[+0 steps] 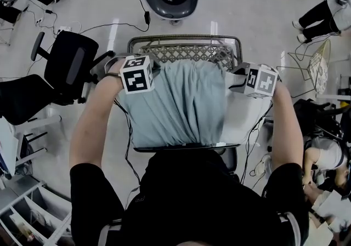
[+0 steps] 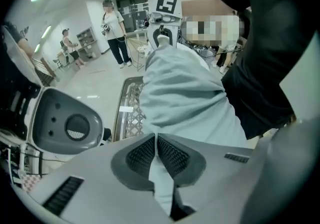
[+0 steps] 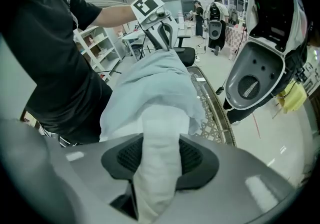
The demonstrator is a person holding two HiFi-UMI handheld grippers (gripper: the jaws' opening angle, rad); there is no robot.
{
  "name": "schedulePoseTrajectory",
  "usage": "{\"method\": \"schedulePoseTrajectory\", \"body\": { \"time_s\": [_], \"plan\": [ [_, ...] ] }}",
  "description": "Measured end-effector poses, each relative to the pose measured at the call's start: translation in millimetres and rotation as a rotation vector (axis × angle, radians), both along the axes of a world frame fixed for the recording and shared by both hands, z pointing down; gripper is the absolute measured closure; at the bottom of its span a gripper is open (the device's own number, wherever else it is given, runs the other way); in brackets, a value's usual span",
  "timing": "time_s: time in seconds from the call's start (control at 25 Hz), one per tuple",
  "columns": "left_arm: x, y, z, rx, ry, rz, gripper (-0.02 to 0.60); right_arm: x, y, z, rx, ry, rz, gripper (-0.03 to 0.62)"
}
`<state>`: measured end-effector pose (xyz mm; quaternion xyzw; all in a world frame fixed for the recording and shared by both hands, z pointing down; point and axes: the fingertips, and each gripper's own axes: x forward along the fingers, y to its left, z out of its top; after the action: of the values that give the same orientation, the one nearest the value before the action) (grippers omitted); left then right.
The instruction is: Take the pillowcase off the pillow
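In the middle of the frame, the blue pillowcase (image 1: 181,102) is pinched tight by the left gripper (image 2: 156,140). The white pillow (image 1: 244,116), at its right, is squeezed by the right gripper (image 3: 160,155).

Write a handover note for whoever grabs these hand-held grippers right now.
Left hand-held gripper: shut on a fold of the blue pillowcase.
Right hand-held gripper: shut on the bare white end of the pillow.
Both things are held up over the wire basket.
Done: one end of the pillow is uncovered.
Left: pull the pillowcase off the rest.
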<state>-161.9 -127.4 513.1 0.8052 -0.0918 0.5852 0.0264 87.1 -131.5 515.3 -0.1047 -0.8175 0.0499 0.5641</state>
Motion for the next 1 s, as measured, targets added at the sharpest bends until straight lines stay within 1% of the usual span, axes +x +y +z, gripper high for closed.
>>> {"method": "schedulePoseTrajectory", "body": {
  "time_s": [0.04,0.12,0.24,0.32,0.4,0.52,0.6,0.64,0.68,0.72,0.84,0.88,0.92,1.0],
  "plan": [
    [11.8,-2.9,-4.2,0.009,0.017,0.011,0.566,-3.2,-0.3,-2.2,0.004,-0.004,-0.003,0.410],
    [39.1,-5.4,-13.5,0.021,0.056,0.042,0.506,-9.3,-1.2,-7.6,0.010,-0.017,-0.011,0.411],
    [81.9,-6.3,-30.5,0.032,0.142,0.075,0.457,-20.1,-1.5,-17.9,0.023,-0.042,-0.023,0.416],
    [107.4,-5.8,-39.2,0.039,0.185,0.094,0.438,-26.1,-0.1,-24.5,0.034,-0.053,-0.028,0.418],
    [128.4,-4.0,-45.8,0.044,0.218,0.107,0.434,-29.6,1.5,-29.3,0.051,-0.054,-0.038,0.418],
    [147.4,-0.9,-50.6,0.053,0.240,0.116,0.433,-33.2,4.9,-35.5,0.076,-0.048,-0.059,0.419],
    [152.6,2.7,-49.5,0.058,0.226,0.129,0.439,-31.2,7.7,-38.5,0.085,-0.045,-0.070,0.422],
    [153.2,6.0,-48.4,0.060,0.210,0.141,0.471,-29.3,9.1,-39.5,0.087,-0.045,-0.072,0.424],
    [151.9,9.7,-46.6,0.066,0.184,0.158,0.520,-27.5,10.4,-40.1,0.089,-0.046,-0.072,0.425],
    [147.8,13.5,-43.5,0.076,0.145,0.180,0.554,-26.0,11.5,-40.0,0.091,-0.045,-0.072,0.427],
    [119.3,24.3,-25.8,0.084,-0.011,0.229,0.569,-20.8,13.2,-36.5,0.093,-0.039,-0.065,0.434],
    [107.8,28.1,-20.4,0.076,-0.047,0.231,0.569,-18.1,13.5,-35.3,0.088,-0.040,-0.058,0.435],
    [98.0,31.8,-17.2,0.067,-0.064,0.222,0.569,-15.2,13.6,-34.4,0.079,-0.047,-0.048,0.436],
    [84.6,37.8,-15.8,0.052,-0.062,0.190,0.570,-10.3,12.0,-33.2,0.057,-0.072,-0.023,0.441]
  ]
}}
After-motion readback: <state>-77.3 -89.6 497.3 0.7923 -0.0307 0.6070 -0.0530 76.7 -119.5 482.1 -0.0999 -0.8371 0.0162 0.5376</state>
